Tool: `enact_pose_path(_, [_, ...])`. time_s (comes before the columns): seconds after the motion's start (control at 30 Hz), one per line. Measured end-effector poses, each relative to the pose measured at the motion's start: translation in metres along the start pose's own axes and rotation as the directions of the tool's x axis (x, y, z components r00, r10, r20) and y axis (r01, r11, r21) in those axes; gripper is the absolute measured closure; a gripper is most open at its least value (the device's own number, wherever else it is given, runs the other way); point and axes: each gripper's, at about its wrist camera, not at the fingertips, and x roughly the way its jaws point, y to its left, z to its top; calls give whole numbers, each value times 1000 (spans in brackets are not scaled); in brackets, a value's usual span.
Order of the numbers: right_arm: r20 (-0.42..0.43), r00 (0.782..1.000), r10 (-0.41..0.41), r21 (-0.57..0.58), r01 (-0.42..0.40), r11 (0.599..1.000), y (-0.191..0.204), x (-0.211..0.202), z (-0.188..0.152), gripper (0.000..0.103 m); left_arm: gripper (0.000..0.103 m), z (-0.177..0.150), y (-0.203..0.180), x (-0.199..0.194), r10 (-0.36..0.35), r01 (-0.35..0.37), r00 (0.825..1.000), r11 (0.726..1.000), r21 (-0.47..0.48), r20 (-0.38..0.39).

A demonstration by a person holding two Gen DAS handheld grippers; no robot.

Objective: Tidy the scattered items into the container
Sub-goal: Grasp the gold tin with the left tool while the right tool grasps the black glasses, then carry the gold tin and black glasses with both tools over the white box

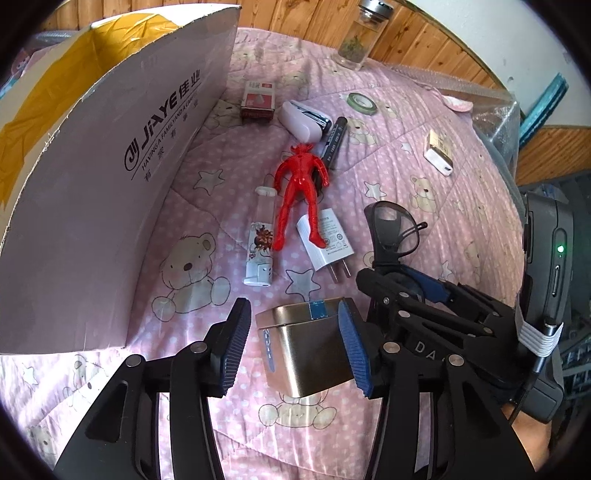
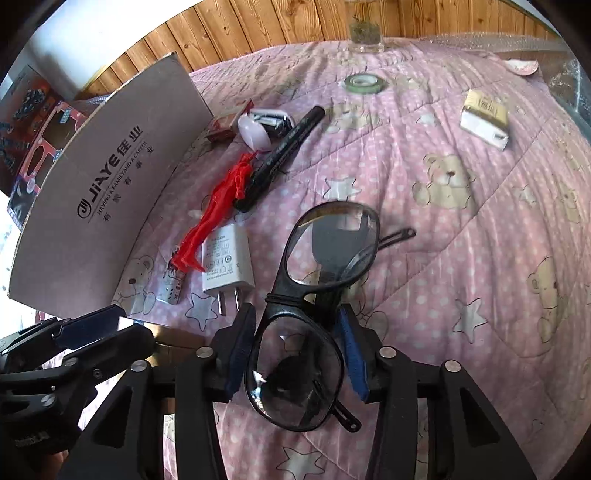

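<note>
A pink quilt (image 1: 406, 166) printed with bears and stars lies under the left gripper (image 1: 291, 306) and runs far ahead of it; wooden panelling (image 2: 258, 29) stands beyond the quilt's far edge, ahead of the right gripper (image 2: 295, 314); bubble wrap (image 2: 480, 40) lies ahead to its right; a printed red package (image 2: 37, 122) sits well off to its left, under a white wall (image 2: 55, 44).
</note>
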Motion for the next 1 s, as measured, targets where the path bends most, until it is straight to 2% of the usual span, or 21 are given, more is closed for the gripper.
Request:
enact_pose_path(0.2, [2, 999, 37, 31, -37, 999, -7, -2, -2, 55, 47, -11, -12, 9, 52, -51, 999, 998, 45, -8])
enact_pose_path(0.4, [1, 999, 50, 30, -50, 998, -11, -4, -3, 57, 48, -15, -7, 18, 59, -59, 998, 998, 19, 7])
enact_pose_path(0.83, [35, 991, 132, 75, -134, 988, -16, -18, -5, 59, 51, -20, -27, -5, 77, -81, 995, 995, 61, 61])
enact_pose_path(1.0, [56, 987, 149, 97, -154, 983, -25, -25, -6, 59, 51, -20, -36, -16, 106, -113, 990, 990, 83, 88])
